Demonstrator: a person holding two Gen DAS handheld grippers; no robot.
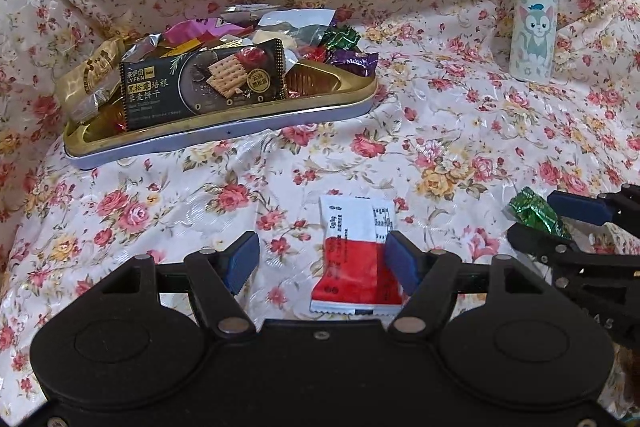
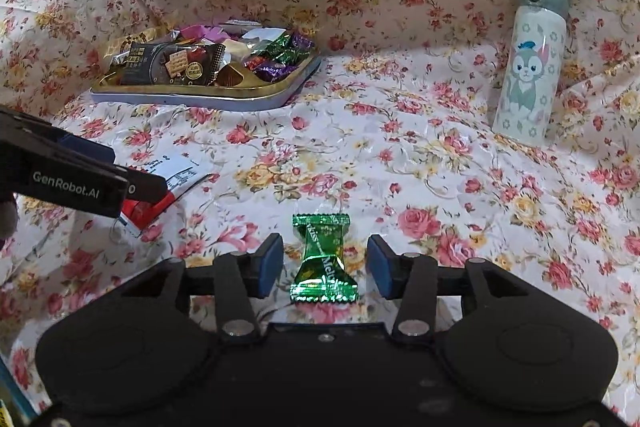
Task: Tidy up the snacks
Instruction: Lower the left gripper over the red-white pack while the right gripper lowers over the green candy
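A red and white snack packet (image 1: 356,255) lies flat on the floral cloth. My left gripper (image 1: 322,261) is open around it, the right pad beside its right edge; the packet also shows in the right wrist view (image 2: 160,195). A green foil candy (image 2: 324,259) lies between the open fingers of my right gripper (image 2: 325,265), touching neither. It also shows in the left wrist view (image 1: 536,213). A gold tin tray (image 1: 344,97) at the back left holds a black cracker packet (image 1: 204,81) and several wrapped candies.
A white cat-print bottle (image 1: 534,15) with a grey lid stands at the back right, also in the right wrist view (image 2: 530,67). The floral cloth (image 1: 440,131) covers the surface and rises in folds behind the tray. The two grippers are close side by side.
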